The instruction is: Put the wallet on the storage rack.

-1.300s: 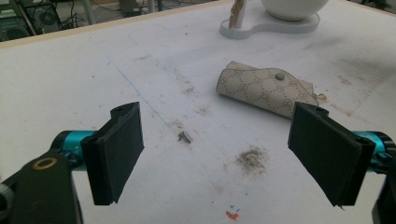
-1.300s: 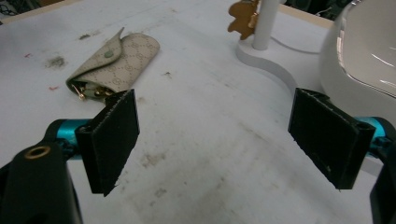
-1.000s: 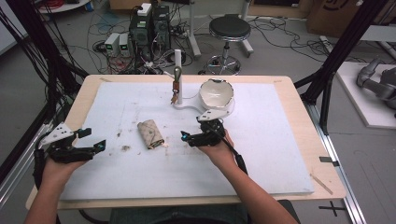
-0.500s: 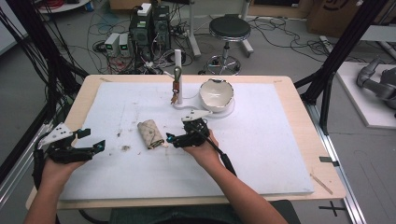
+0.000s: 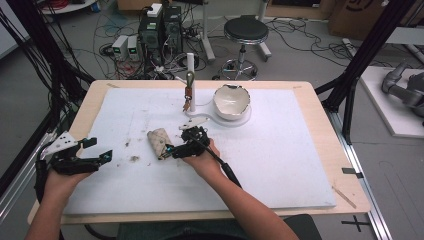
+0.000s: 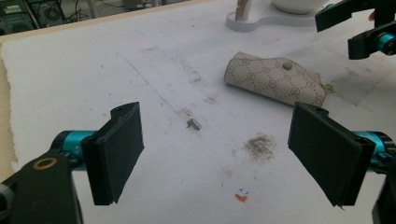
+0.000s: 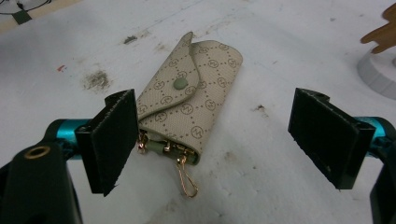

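Pouch (image 7: 189, 100), beige, patterned, flap snapped shut, lies flat on white mat (image 5: 280, 165) near table centre. Right gripper (image 5: 172, 149) just beside pouch's clasp end, jaws spread wide, gripping nothing; pouch sits by one jaw, gold clasp (image 7: 187, 179) between jaws. Left gripper (image 5: 100, 152) well apart at mat's left edge, jaws spread, empty. Bowl (image 5: 231, 101) farther back on white stand.

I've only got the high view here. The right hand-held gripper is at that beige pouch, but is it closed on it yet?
Observer: No. The right hand-held gripper is open, its jaws wide apart, and the pouch lies mostly between them.
Operator: Is the flap fastened?
Observer: A green snap sits on the folded flap.
Operator: Anything sticking out of it?
Observer: A gold clasp trails from the end nearest the gripper.
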A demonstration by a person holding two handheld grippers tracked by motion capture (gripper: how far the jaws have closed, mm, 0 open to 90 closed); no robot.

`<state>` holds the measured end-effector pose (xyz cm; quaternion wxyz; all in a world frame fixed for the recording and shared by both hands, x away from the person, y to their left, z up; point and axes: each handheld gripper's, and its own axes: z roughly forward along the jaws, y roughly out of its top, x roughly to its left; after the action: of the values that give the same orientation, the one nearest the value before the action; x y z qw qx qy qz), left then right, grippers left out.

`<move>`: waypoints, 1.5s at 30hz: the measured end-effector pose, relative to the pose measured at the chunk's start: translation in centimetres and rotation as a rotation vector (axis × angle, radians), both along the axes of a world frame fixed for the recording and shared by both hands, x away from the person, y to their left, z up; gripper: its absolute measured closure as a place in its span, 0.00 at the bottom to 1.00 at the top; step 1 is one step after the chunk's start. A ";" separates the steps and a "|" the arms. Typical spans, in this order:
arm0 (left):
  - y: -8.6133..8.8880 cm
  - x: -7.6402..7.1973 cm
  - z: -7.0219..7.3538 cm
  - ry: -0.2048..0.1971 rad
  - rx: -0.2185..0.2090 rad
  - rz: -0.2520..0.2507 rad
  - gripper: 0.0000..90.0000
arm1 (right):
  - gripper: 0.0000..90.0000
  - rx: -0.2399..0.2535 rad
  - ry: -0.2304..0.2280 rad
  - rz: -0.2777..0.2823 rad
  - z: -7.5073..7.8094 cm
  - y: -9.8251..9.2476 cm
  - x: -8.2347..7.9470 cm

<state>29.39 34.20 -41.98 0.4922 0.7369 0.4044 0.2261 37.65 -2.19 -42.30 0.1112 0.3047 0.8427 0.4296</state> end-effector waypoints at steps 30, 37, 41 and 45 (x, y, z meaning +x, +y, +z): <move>0.1 -0.1 -0.1 -0.005 0.010 -0.007 0.20 | 0.18 -0.131 0.066 -0.026 -3.3 5.7 -0.1; -0.1 -0.1 -0.1 -0.005 0.014 -0.010 0.20 | 0.22 -0.143 0.059 -0.034 -3.2 5.7 -0.2; 0.0 -0.1 -0.1 -0.004 0.015 -0.012 0.20 | 0.30 -0.136 0.057 -0.030 -3.2 5.5 -0.4; 0.0 -0.2 -0.1 -0.004 0.016 -0.012 0.20 | 0.36 -0.125 0.063 -0.029 -3.1 5.2 -0.3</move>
<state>29.23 34.17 -42.06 0.4886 0.7427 0.3971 0.2279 37.30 3.05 -45.37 0.1095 0.3226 0.8666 0.3647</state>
